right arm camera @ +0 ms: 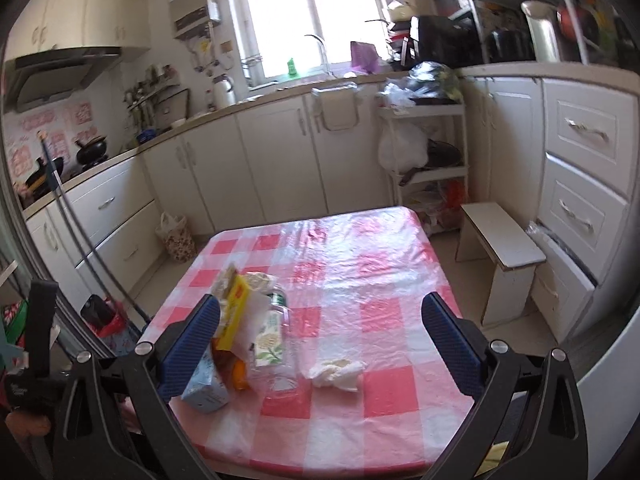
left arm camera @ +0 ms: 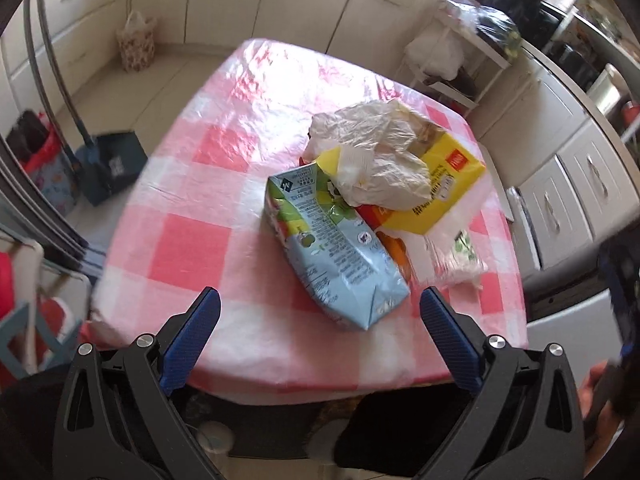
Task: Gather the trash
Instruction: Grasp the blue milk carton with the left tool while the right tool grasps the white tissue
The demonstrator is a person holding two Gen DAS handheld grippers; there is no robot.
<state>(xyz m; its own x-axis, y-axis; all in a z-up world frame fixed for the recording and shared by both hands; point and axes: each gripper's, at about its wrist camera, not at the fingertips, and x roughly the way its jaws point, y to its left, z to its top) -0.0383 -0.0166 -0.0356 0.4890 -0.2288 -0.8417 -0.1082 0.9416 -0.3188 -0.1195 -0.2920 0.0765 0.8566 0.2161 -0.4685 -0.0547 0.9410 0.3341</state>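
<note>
Left wrist view: the left gripper [left arm camera: 320, 304] hangs with jaws spread wide and empty above the near edge of the table [left arm camera: 200, 208]. Just beyond lies a blue carton [left arm camera: 328, 248], touching a yellow box [left arm camera: 444, 184] with a crumpled bag [left arm camera: 376, 152] on top. Right wrist view: the right gripper [right arm camera: 320, 316], jaws likewise released, faces a tissue [right arm camera: 336, 372] lying right of the pile, near a clear bottle [right arm camera: 280, 344].

my fingers [left arm camera: 192, 344] wear matt, fine-textured blue pads on black plastic. the table [left arm camera: 224, 216] cover is glossy, wrinkled plastic. the carton [left arm camera: 336, 256] is smooth printed card; the bag [left arm camera: 376, 152] thin, crinkled film; the tissue [right arm camera: 336, 372] soft, crumpled paper.
</note>
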